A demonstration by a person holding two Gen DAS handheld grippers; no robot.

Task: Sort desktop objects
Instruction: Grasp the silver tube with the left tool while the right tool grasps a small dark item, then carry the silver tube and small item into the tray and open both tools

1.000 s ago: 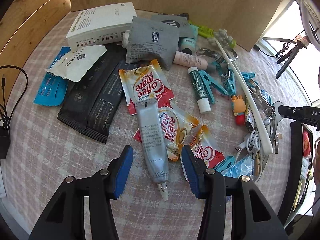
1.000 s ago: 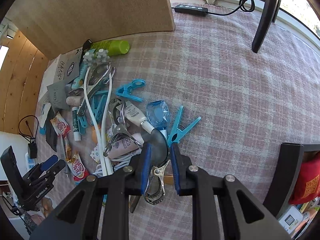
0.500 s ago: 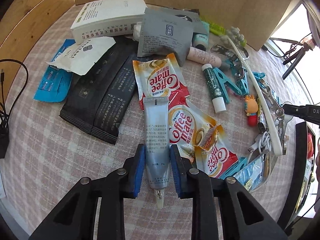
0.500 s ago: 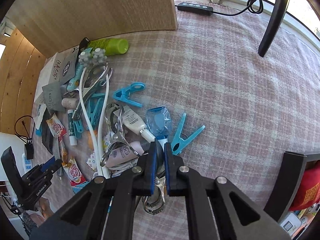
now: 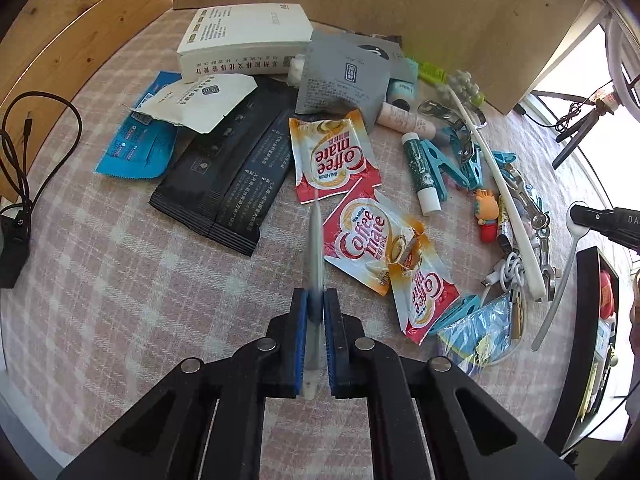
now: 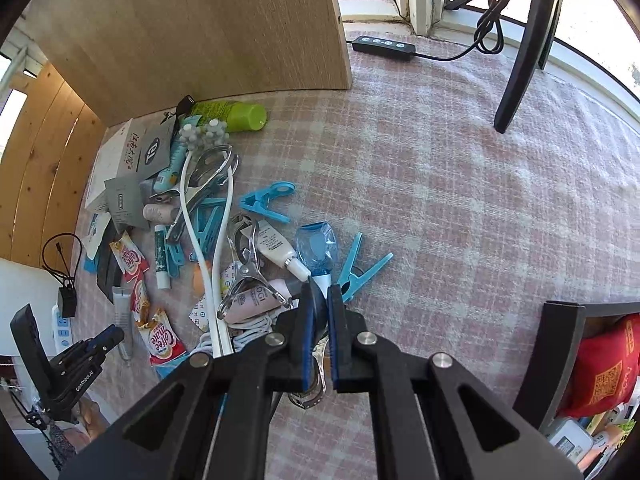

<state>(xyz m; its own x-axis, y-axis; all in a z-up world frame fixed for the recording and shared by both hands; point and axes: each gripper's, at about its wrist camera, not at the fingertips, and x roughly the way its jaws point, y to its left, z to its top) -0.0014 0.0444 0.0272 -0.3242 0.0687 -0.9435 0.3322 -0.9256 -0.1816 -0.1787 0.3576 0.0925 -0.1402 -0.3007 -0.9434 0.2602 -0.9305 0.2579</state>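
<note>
**A:** What does the left gripper (image 5: 316,300) have?

**B:** Its jaws are closing, and the blue pads already press on a slim silver-grey plastic tube (image 5: 315,248). The tube is at the bottom centre of the left wrist view, seen edge-on and blurred, its tip pointing up the frame over the pink checked tablecloth (image 5: 120,280).

**A:** And past the tube?

**B:** Three red-and-orange Coffee mate sachets (image 5: 368,240) lie in a diagonal row just right of it. Left of them lie two long black foil packets (image 5: 224,172) side by side. Further up is a flat white cardboard box (image 5: 244,36), with an upright light wooden board (image 5: 400,0) behind it.

**A:** The right gripper (image 6: 320,292)?

**B:** Clamped narrow on a silver metal spoon-like utensil (image 6: 310,396). Its dark rounded end sits between the pads at the lower centre of the right wrist view, and its handle hangs below the fingers. I cannot tell whether it is clear of the cloth.

**A:** What lies around it?

**B:** A light blue plastic clothes peg (image 6: 360,268) lies just right of the pads, with a clear blue wrapped packet (image 6: 316,240) just above them. The main heap spreads up and left. A lime-green plastic bottle (image 6: 232,114) lies on its side at the foot of the board. A black inline switch on a cable (image 6: 384,46) rests at the top centre.
</note>
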